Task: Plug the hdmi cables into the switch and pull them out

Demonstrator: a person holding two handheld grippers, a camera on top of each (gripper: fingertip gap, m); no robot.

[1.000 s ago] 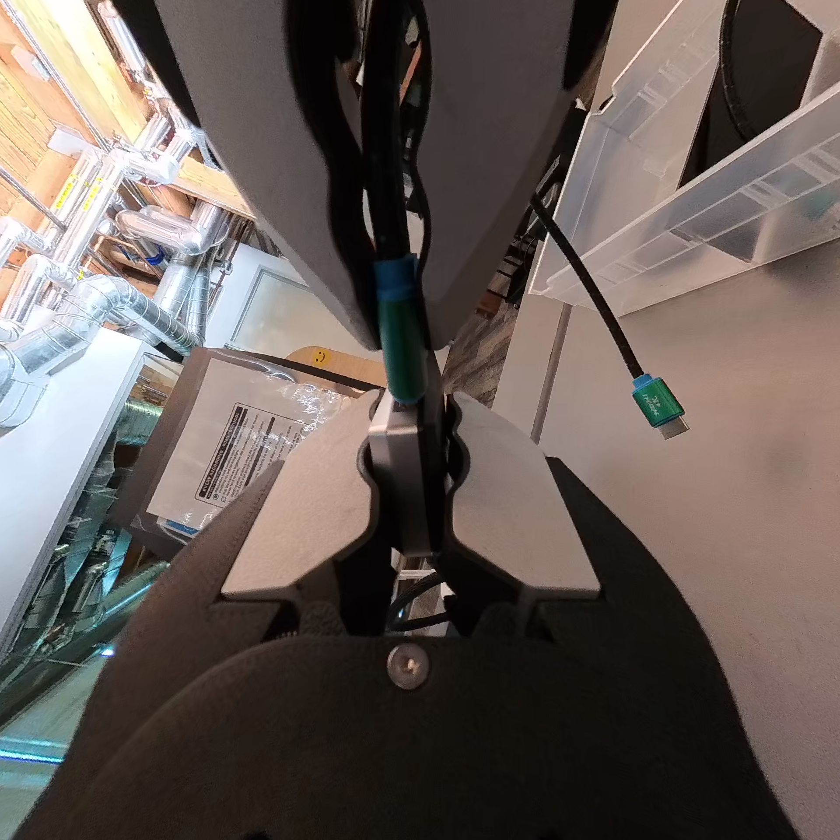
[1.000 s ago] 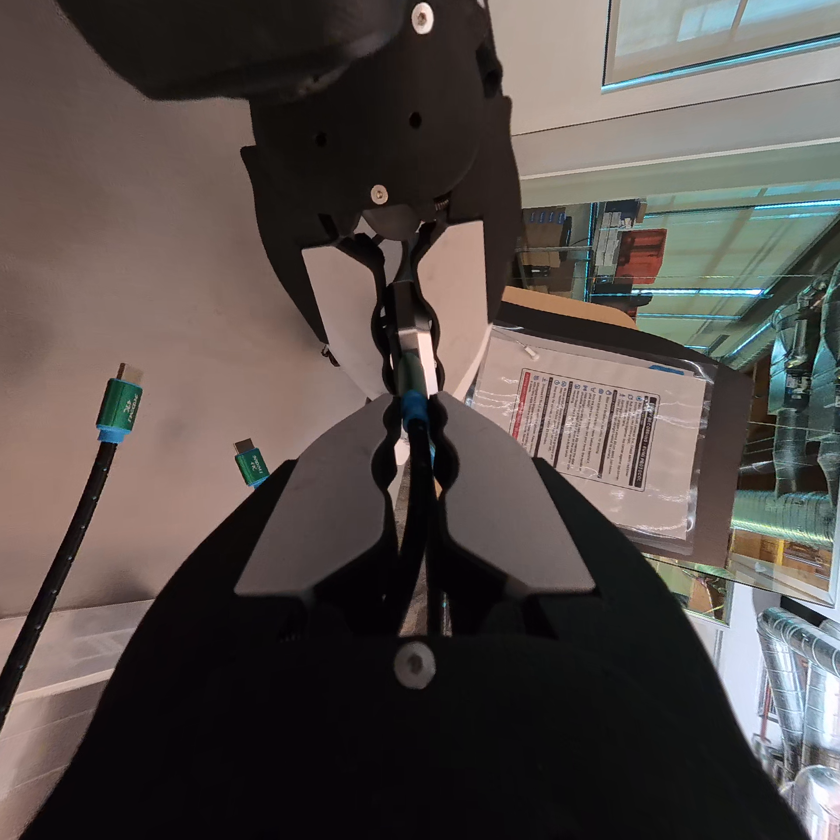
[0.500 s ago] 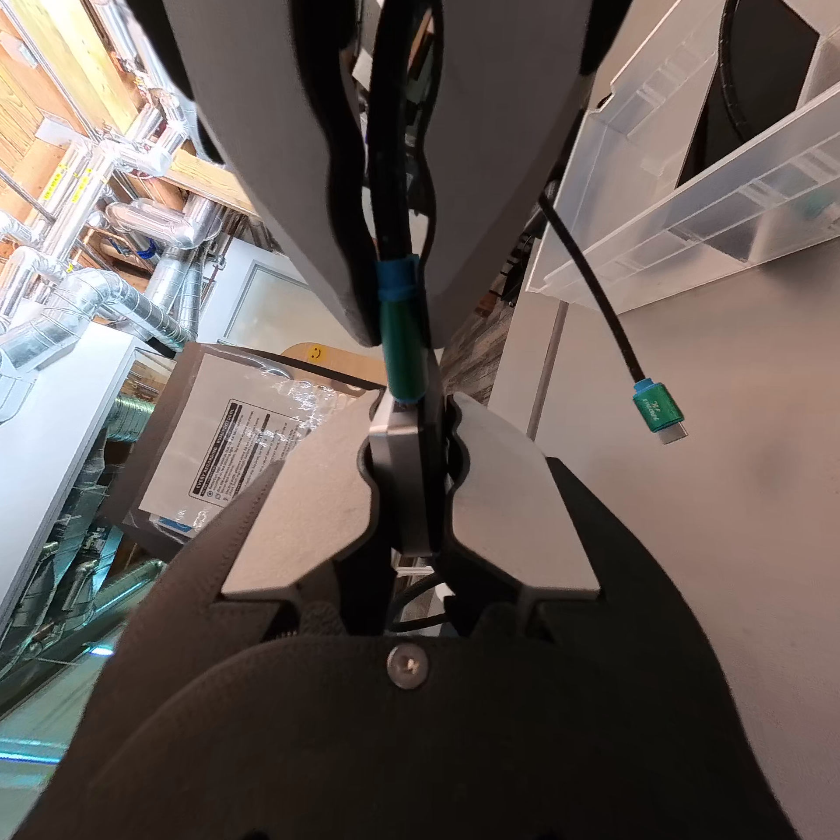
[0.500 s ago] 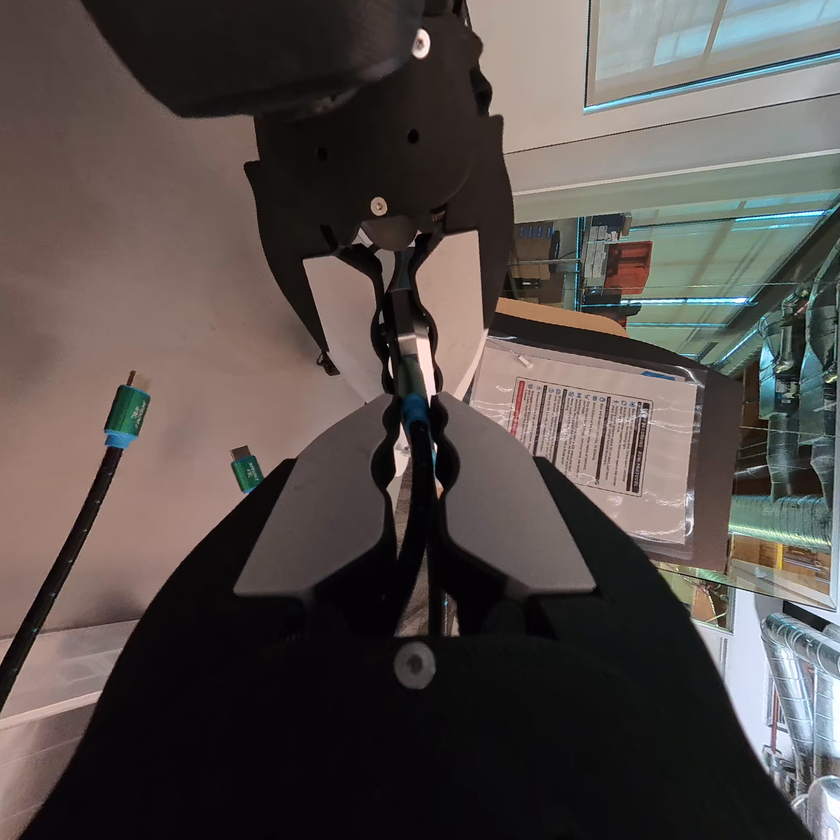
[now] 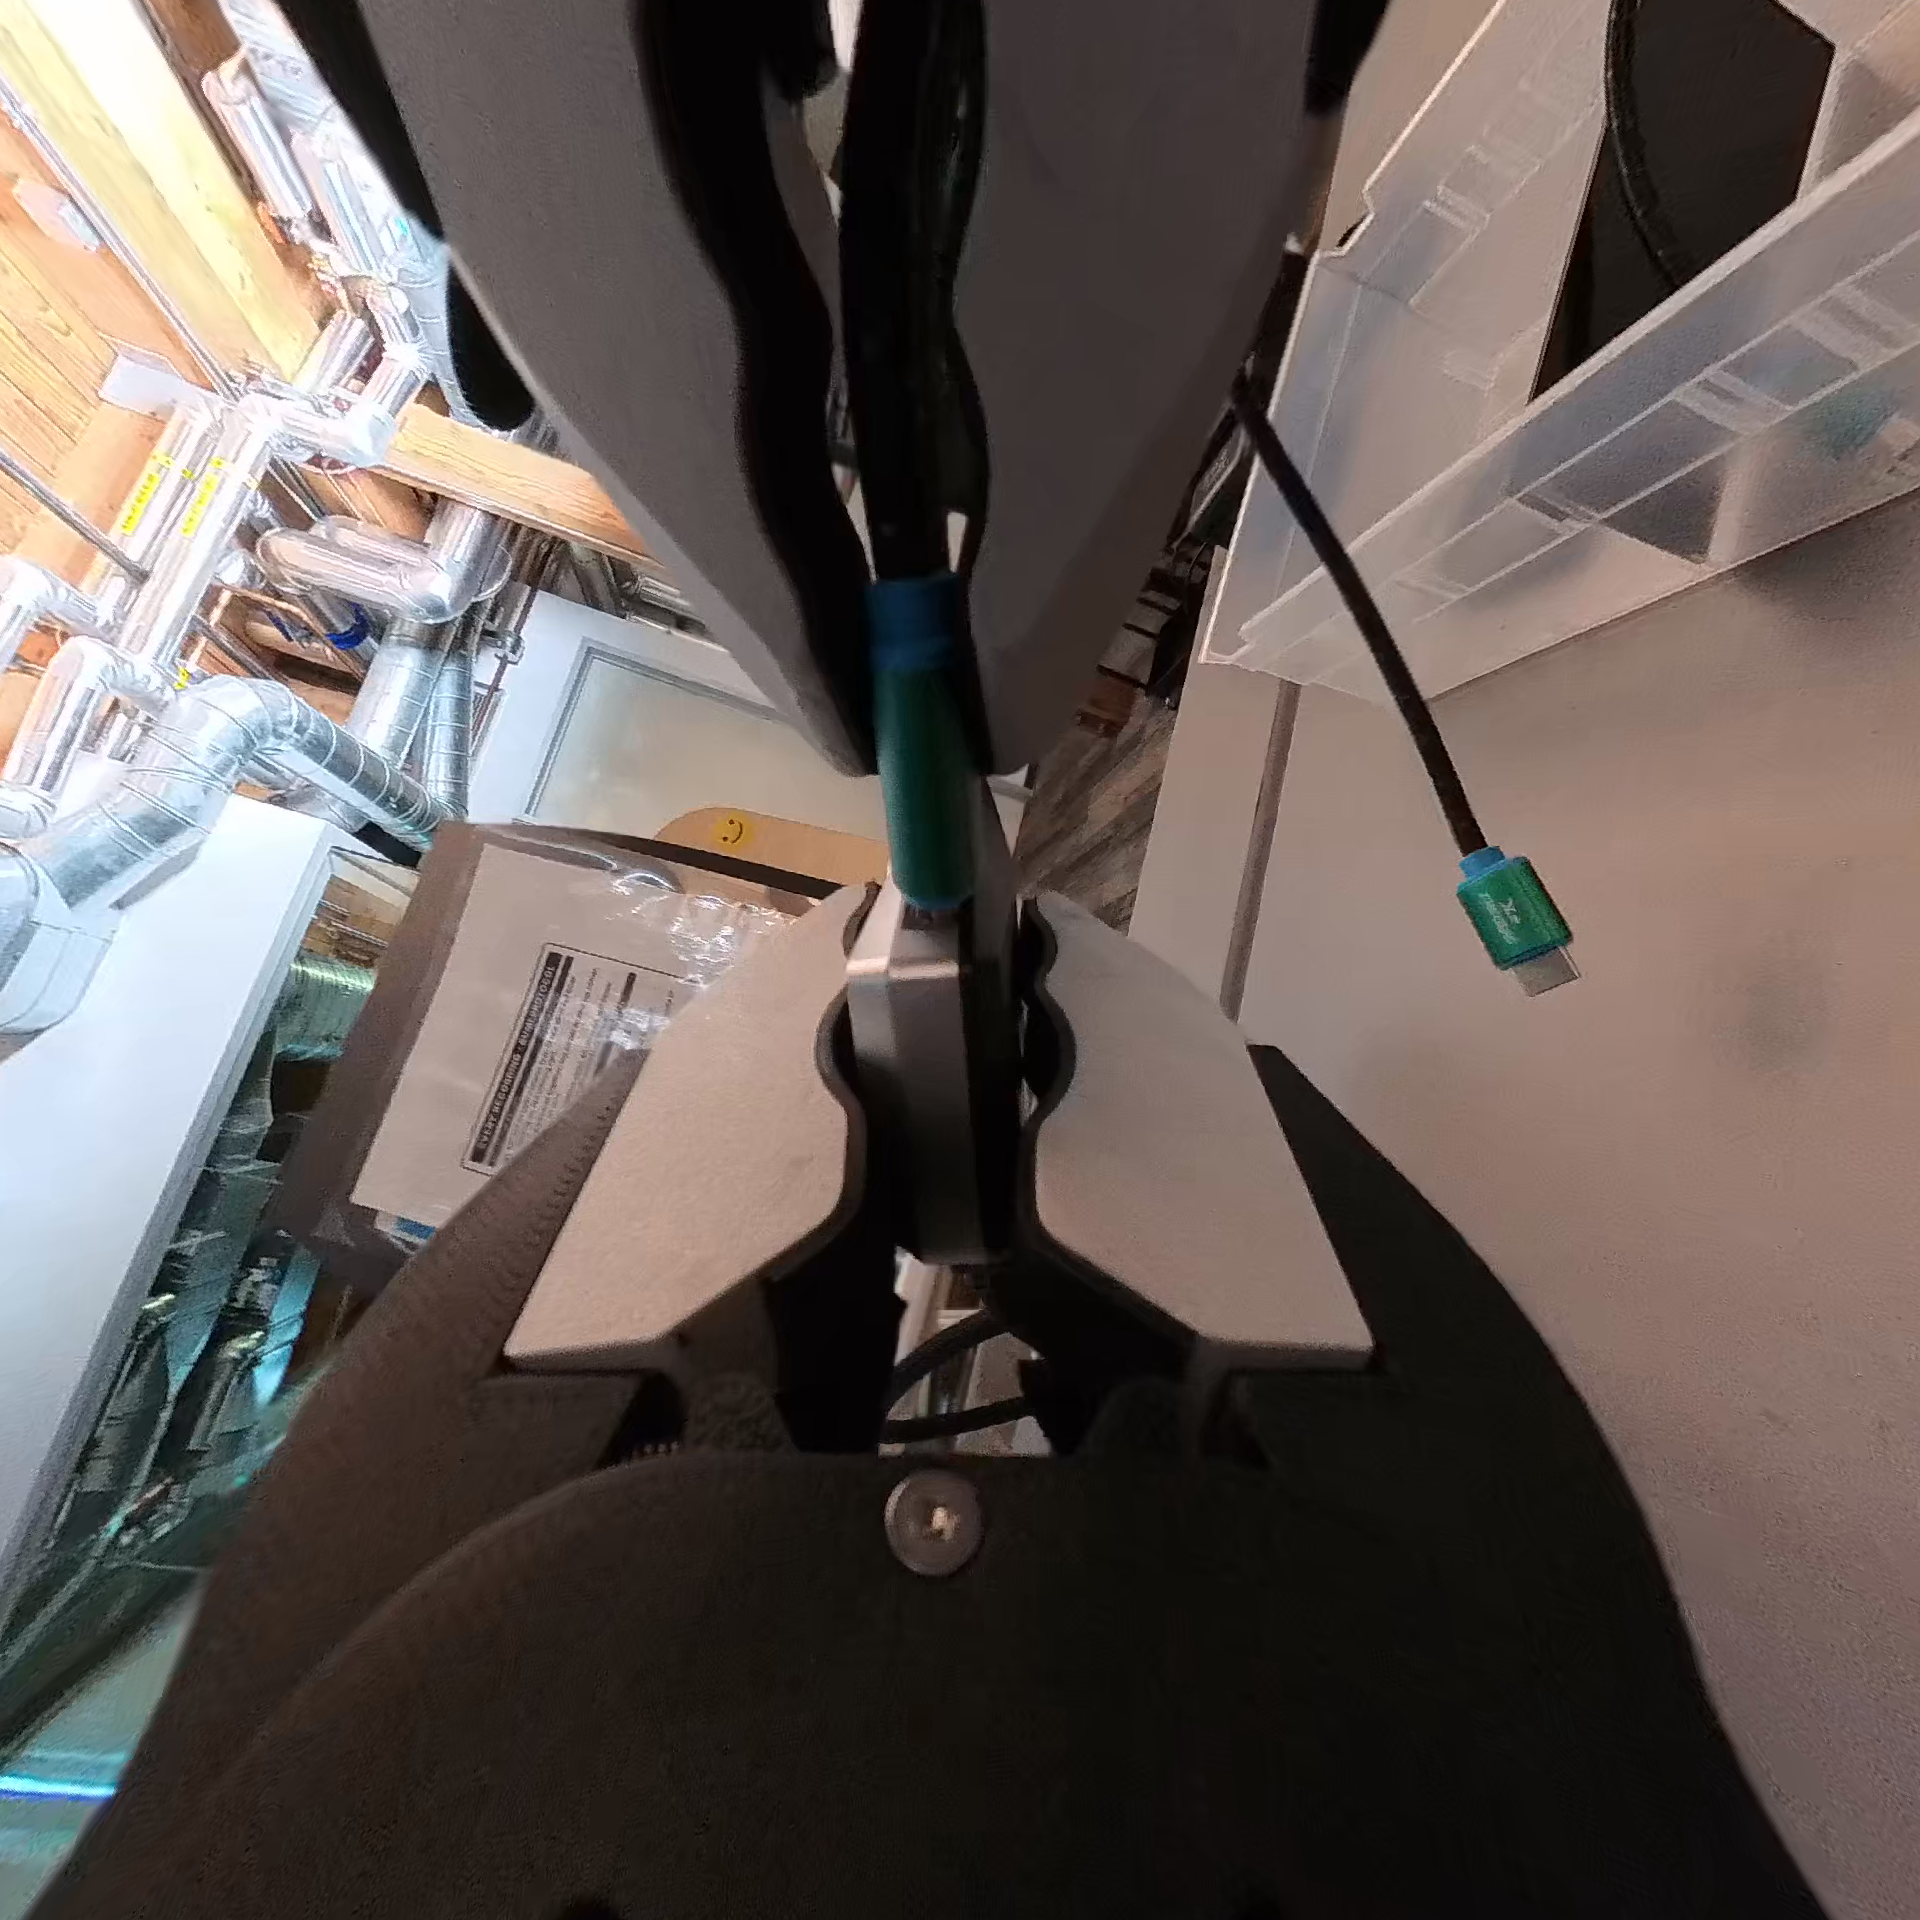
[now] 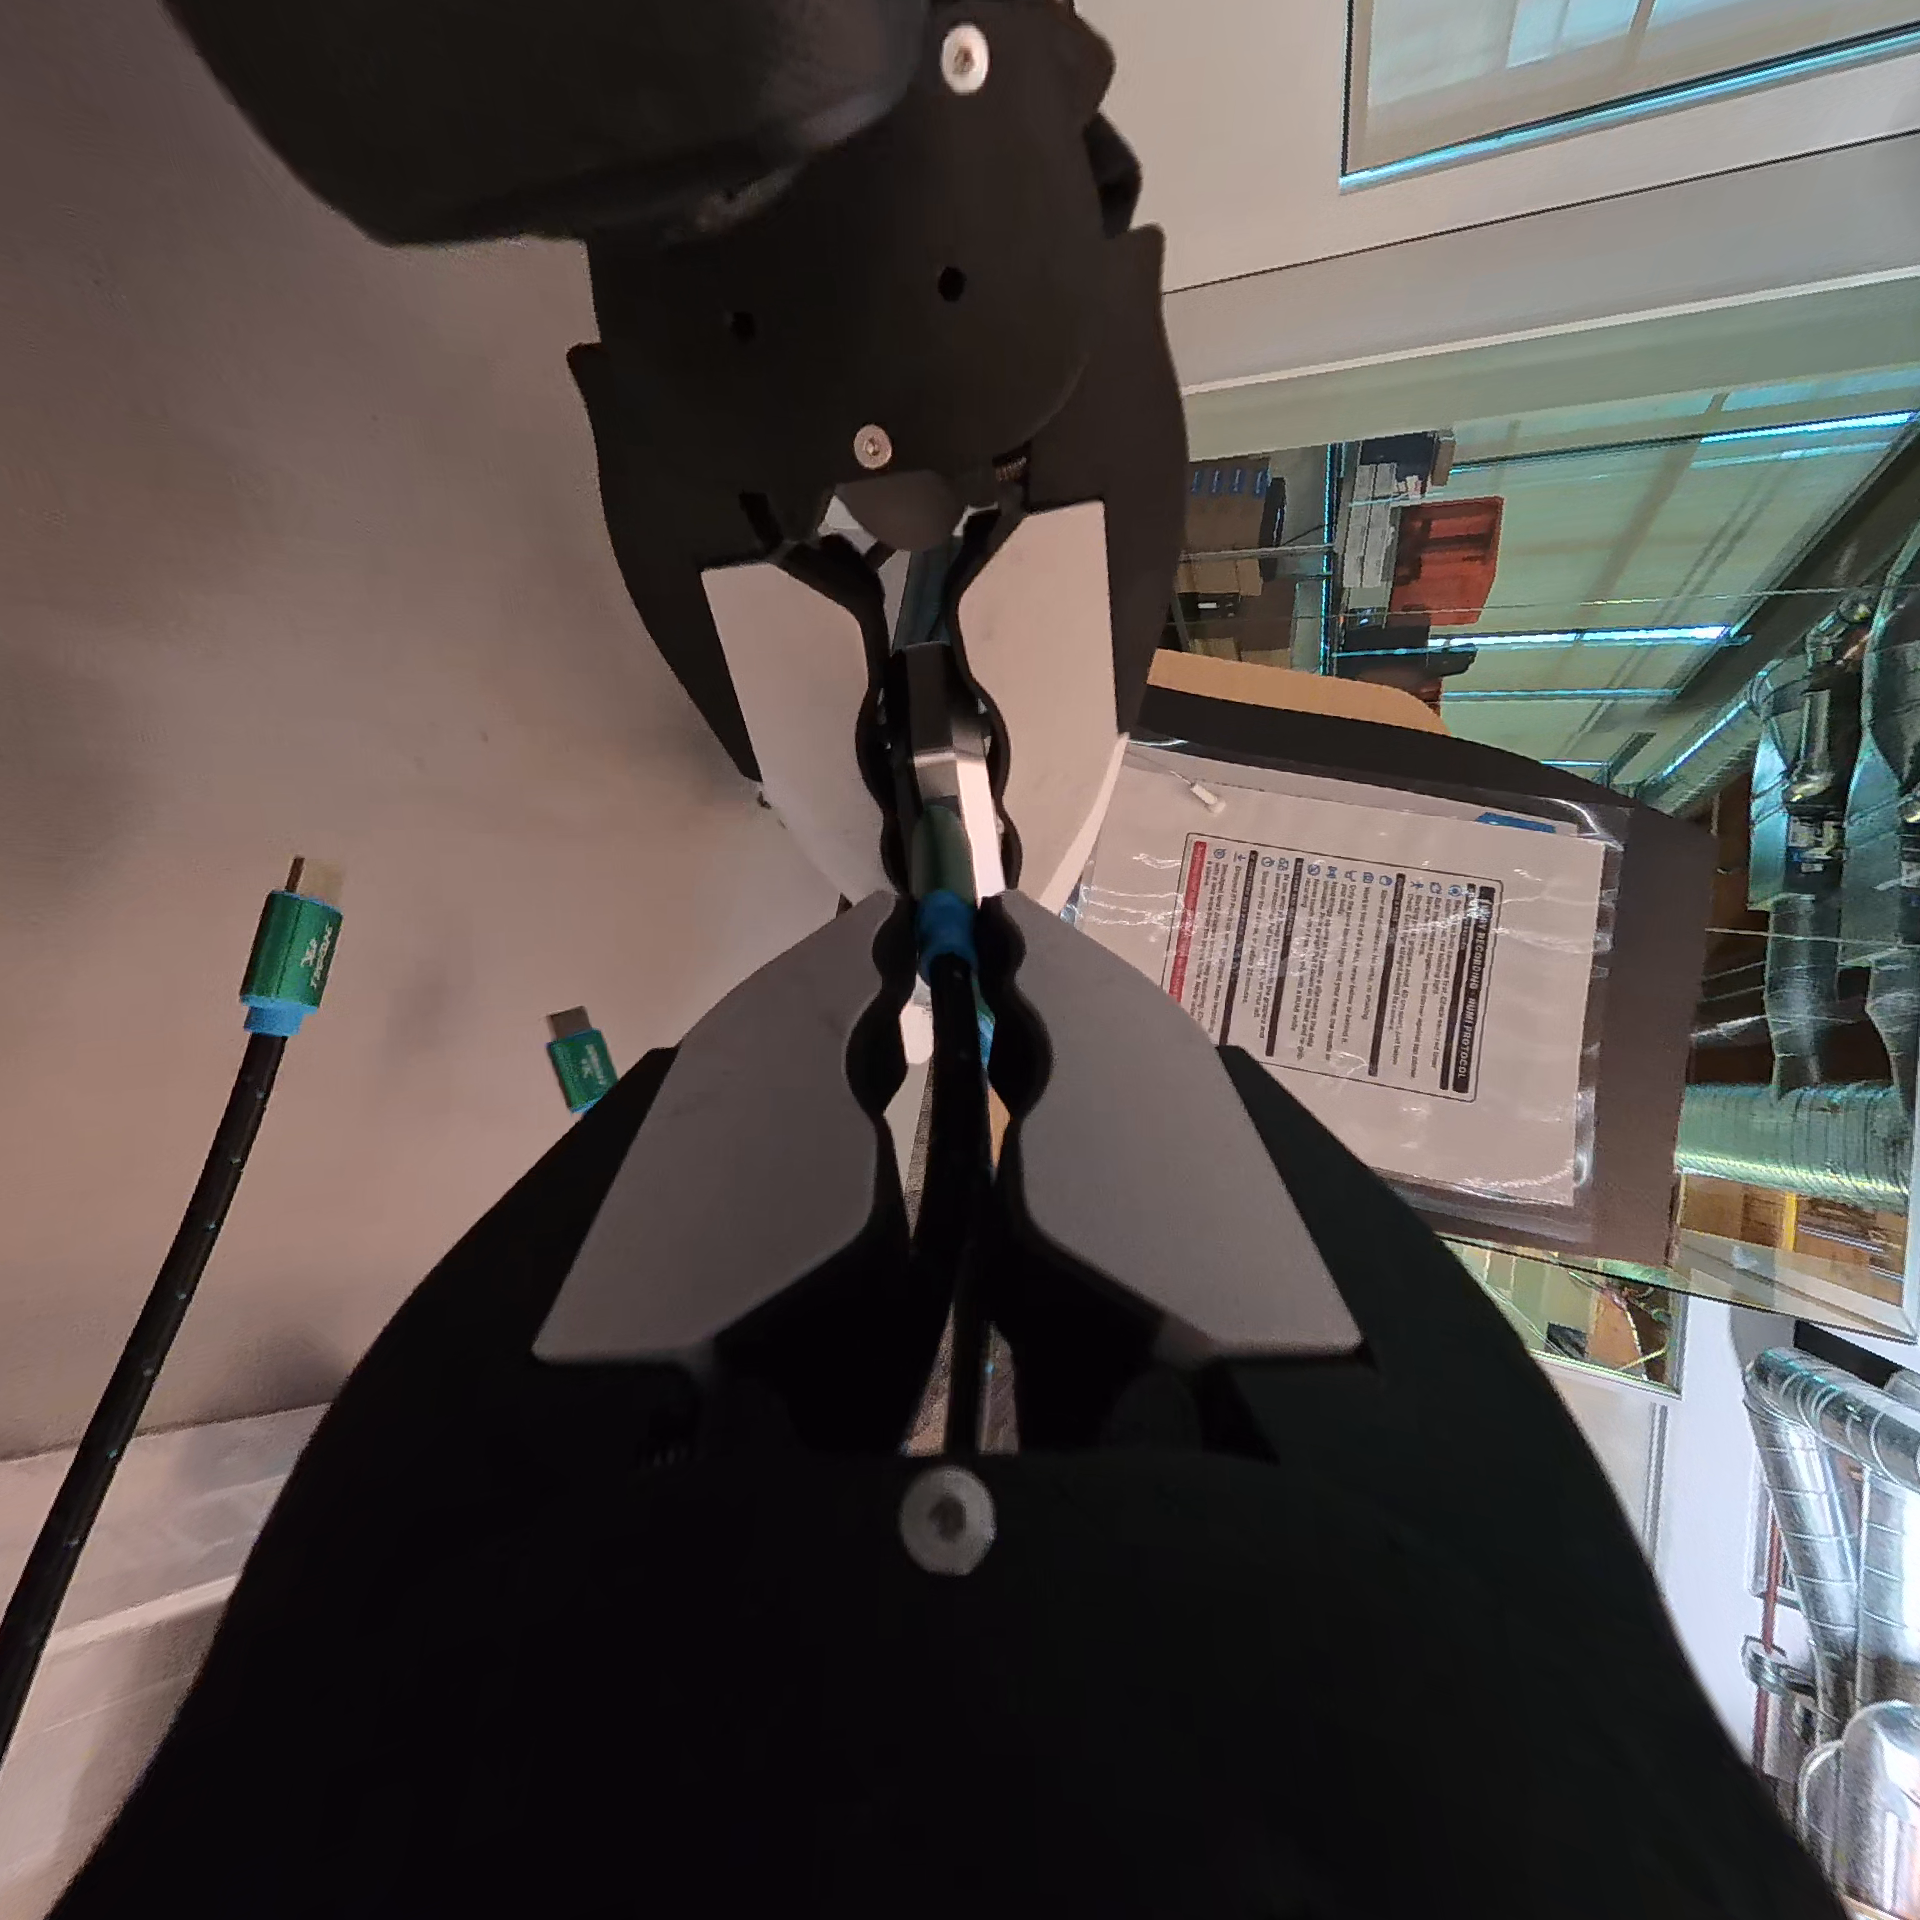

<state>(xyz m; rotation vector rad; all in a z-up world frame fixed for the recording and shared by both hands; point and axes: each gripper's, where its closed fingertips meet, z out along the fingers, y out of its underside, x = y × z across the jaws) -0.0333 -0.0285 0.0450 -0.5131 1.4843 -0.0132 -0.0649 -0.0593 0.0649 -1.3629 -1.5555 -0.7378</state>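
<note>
My left gripper [image 5: 940,935] is shut on the switch [image 5: 914,1091], a thin grey box seen edge-on. My right gripper [image 6: 945,925] is shut on a black HDMI cable [image 6: 956,1143] at its blue collar. The cable's green plug [image 5: 920,800] meets the switch's top edge, and its metal tip is hidden there. The two grippers face each other tip to tip. In the right wrist view the switch [image 6: 940,748] sits between the left gripper's fingers [image 6: 790,727]. Loose green HDMI plugs [image 6: 291,951] [image 6: 582,1070] lie on the grey table; one shows in the left wrist view [image 5: 1512,920].
A clear plastic bin [image 5: 1558,416] stands on the grey table [image 5: 1662,1143], with black cable running out of it. A black board with a printed sheet in a plastic sleeve [image 6: 1351,1008] stands behind the grippers. Pipes and shelving fill the background.
Both grippers keep their holds and the plug stays against the switch. The pair has shifted only slightly against the background.
</note>
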